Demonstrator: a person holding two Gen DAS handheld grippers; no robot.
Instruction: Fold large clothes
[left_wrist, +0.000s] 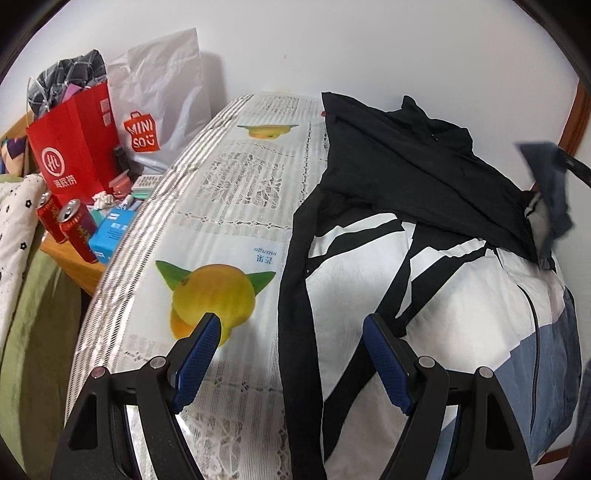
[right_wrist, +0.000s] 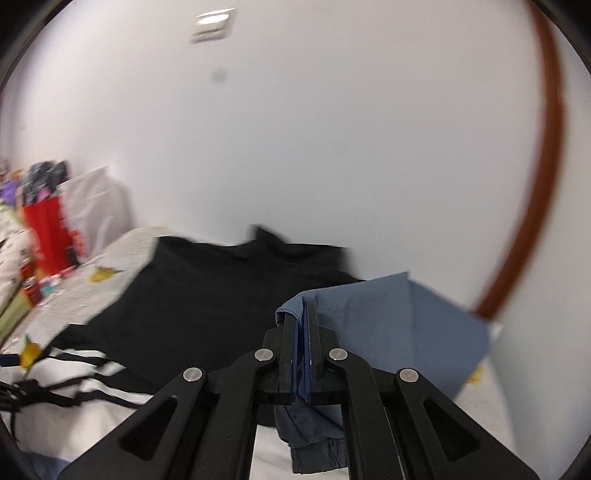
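Jacket, white with black stripes, black upper part and blue panels, lies spread on the worktop, taking up the half from 12 to 5 o'clock in the left wrist view. Thin, soft, probably a bit slick shell fabric; judged light and floppy, it will sag and slide, so best taken by a hem, cuff or sleeve edge, not mid-panel. Left hand-held gripper has its jaws wide apart, nothing between them, hovering above the worktop; the long black sleeve runs right between the fingers below, not touched as far as can be told. Right hand-held gripper is clamped tight on a blue part of the jacket, likely a sleeve or flap, lifted off the surface; the cloth fans out toward 2 o'clock of the fingers and a bunched cuff hangs under at 6. Black part lies flat at 11 o'clock beyond it. Right view blurred. Bags and cans sit at 9–10 o'clock, well apart.
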